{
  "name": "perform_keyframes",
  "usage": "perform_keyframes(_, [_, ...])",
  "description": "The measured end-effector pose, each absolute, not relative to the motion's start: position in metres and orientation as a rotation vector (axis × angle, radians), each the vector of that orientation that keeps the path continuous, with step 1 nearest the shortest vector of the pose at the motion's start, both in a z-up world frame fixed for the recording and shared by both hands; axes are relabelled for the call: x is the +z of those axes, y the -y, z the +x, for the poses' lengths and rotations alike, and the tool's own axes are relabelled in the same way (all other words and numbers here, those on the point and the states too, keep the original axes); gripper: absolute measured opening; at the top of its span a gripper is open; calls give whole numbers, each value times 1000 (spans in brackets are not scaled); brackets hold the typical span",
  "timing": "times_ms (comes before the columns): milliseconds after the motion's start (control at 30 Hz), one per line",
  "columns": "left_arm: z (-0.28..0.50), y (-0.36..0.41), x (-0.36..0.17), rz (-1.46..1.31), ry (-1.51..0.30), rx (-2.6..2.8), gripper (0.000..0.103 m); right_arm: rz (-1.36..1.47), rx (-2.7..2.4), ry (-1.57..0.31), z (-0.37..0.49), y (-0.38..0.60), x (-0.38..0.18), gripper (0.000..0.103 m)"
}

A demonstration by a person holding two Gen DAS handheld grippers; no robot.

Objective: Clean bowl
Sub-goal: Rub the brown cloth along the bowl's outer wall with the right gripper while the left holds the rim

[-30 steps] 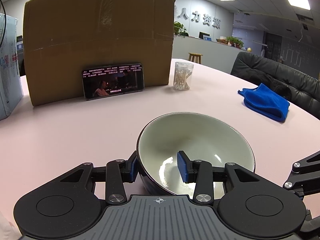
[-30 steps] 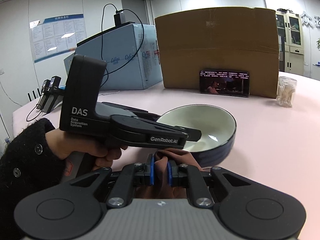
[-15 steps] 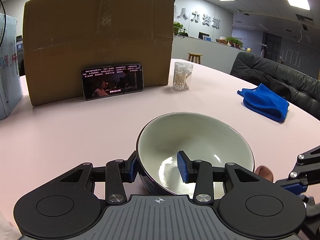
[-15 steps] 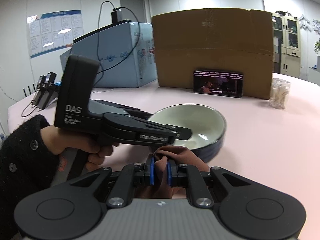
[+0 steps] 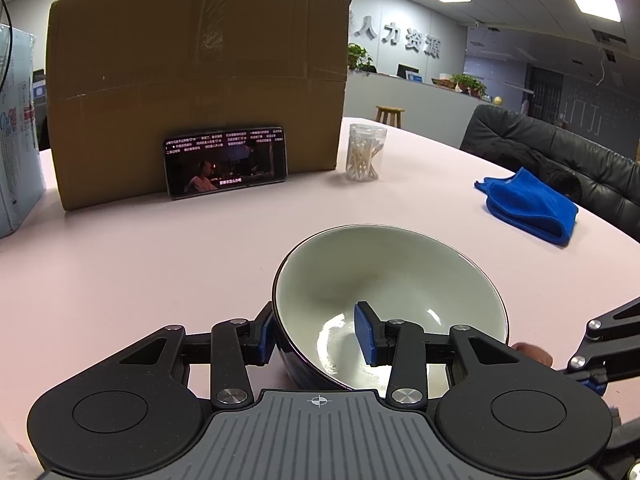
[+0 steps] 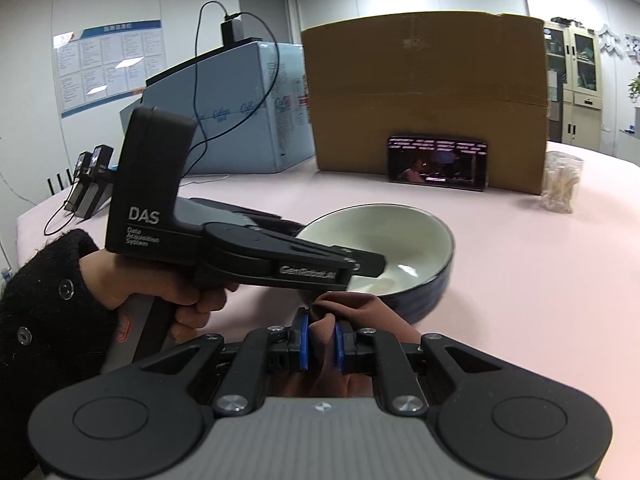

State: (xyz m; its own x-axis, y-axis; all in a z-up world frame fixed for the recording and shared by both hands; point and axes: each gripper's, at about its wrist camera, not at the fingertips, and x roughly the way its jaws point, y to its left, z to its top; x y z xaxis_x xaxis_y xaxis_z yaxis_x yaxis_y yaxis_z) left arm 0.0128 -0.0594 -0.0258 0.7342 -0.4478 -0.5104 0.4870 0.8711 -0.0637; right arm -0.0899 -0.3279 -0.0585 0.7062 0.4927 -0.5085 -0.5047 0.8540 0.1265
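Bowl (image 5: 400, 280) in front of cardboard box (image 5: 192, 80), left gripper (image 5: 316, 338) clamped across near rim, right gripper (image 6: 320, 340) pinching brown cloth (image 6: 344, 308); glazed ceramic, likely slippery/fragile, so rim grip makes sense.

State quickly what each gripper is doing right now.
Left gripper: shut on the bowl rim.
Right gripper: shut on the brown cloth.

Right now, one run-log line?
left gripper: shut on white-lined dark bowl rim | right gripper: shut on brown cloth | wipe: not begun
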Motion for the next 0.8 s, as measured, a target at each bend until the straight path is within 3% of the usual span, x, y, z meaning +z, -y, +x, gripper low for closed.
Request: perform_keyframes(800, [16, 58, -27, 71, -543, -514, 38, -7, 524, -567, -86, 340, -55, 15])
